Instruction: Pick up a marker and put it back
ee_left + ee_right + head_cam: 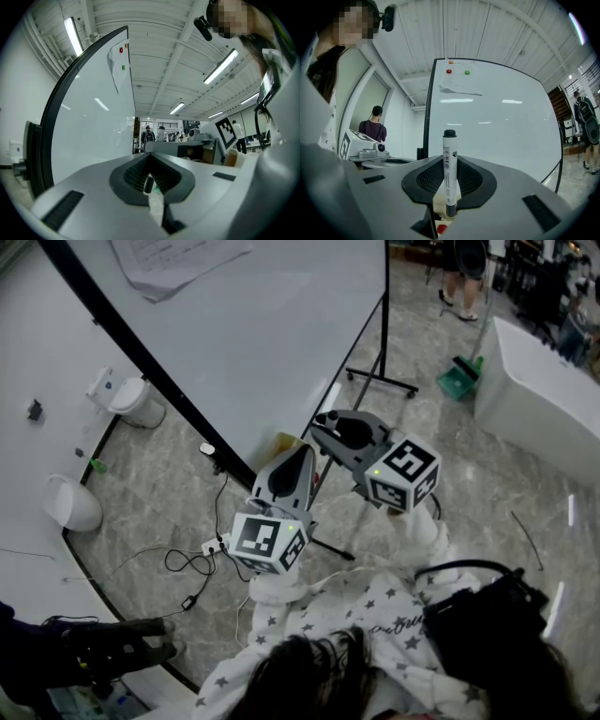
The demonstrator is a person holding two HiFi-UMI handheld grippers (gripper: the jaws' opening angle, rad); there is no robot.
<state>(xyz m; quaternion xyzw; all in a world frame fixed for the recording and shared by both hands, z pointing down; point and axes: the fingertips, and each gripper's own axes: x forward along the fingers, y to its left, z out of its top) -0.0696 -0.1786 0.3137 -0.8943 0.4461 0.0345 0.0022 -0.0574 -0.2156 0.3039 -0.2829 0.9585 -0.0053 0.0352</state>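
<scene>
Gripping the white cylindrical marker with the black cap [449,171] in my right tool [449,187]. The jaws are clamping its lower barrel and the marker is standing upright between the pads, cap outward. My left tool [149,180] is resting with jaws together, carrying nothing. I am holding both tools side by side near the lower edge of the large black-framed whiteboard [262,334], above the grey marble floor [159,493].
</scene>
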